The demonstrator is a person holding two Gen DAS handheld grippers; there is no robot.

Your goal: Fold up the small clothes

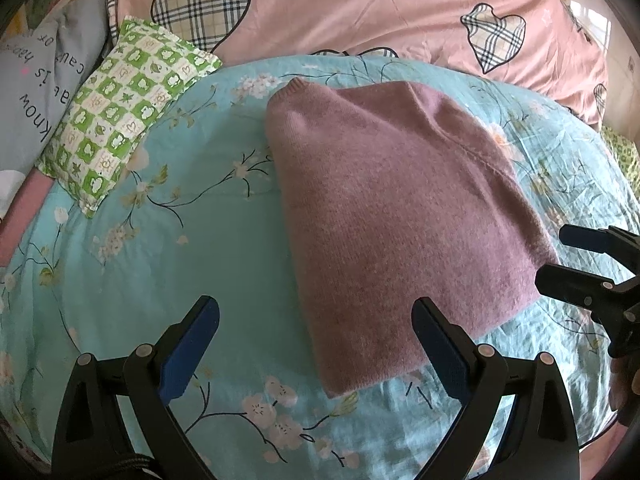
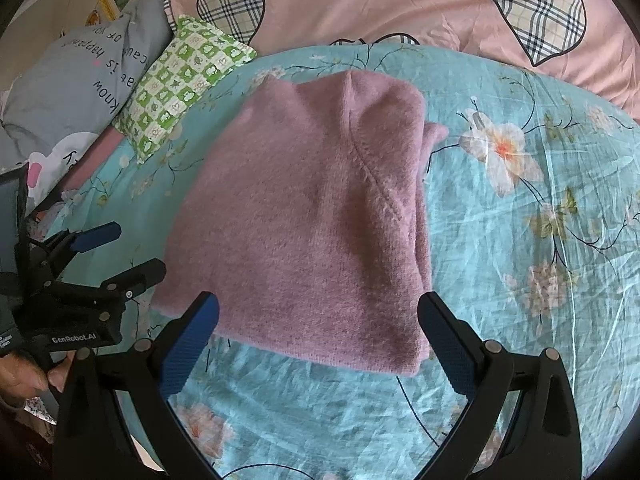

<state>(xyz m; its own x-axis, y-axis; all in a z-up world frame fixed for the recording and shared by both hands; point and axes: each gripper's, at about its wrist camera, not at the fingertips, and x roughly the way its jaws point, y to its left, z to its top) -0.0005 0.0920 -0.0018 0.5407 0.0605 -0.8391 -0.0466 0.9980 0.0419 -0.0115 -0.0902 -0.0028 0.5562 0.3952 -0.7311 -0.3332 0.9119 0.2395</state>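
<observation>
Sweater: a mauve knitted sweater [image 1: 392, 208] lies folded into a compact block on the teal flowered bedsheet [image 1: 192, 248]; a seam runs slantwise across its top layer, and layered edges show along one side [image 2: 424, 216].
Left gripper: left gripper [image 1: 316, 344] hovers just beside the sweater's near edge, its blue-padded fingers [image 1: 192, 348] spread wide with nothing between them.
Right gripper: right gripper [image 2: 318, 340] hangs over the sweater's near hem, fingers [image 2: 448, 344] wide apart and holding nothing.
Green pillow: a green-and-white checked pillow [image 1: 124, 116] sits beyond the sweater, off its far corner, not touching it.
Grey pillow: a grey lettered pillow [image 2: 80, 92] lies behind the green pillow, farther from the sweater.
Pink quilt: a pink quilt with plaid hearts [image 1: 360, 8] lies past the sweater's far edge.
</observation>
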